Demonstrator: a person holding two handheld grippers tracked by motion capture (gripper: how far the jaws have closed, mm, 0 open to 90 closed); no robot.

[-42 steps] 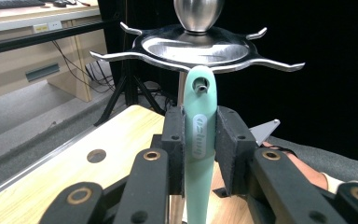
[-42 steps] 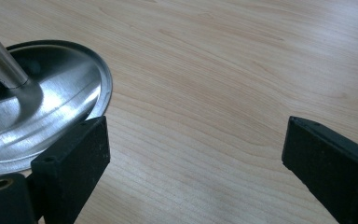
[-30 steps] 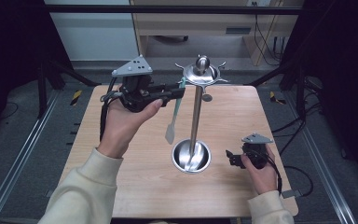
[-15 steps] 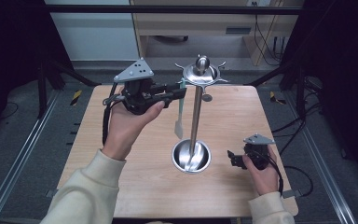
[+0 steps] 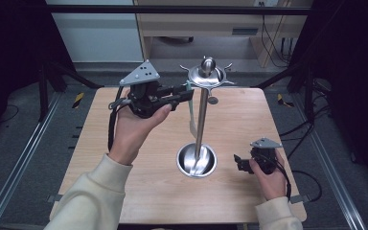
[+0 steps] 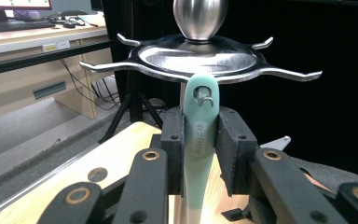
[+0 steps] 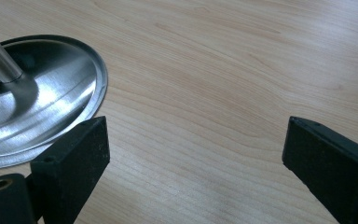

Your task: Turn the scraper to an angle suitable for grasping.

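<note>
A steel hanging stand (image 5: 201,120) rises from a round base (image 5: 196,160) to a hooked disc (image 6: 196,56) with a ball on top. A utensil with a pale green handle (image 6: 200,154) hangs straight down beside the pole (image 5: 192,122), and a hook passes through the hole in its handle end. My left gripper (image 6: 200,130) is held level at disc height (image 5: 188,93) and is shut on that handle just below the hook. My right gripper (image 5: 239,163) rests low on the table right of the base, its jaws open (image 7: 193,149) with bare wood between them.
The wooden table (image 5: 124,191) sits in a metal frame with rails along both sides. The stand's base rim (image 7: 98,88) lies just left of my right gripper's left jaw. A desk and cables stand beyond the far edge.
The utensil's lower end has swung right, from a slant to hanging upright beside the pole. The left gripper has dipped slightly. The right hand has kept still.
</note>
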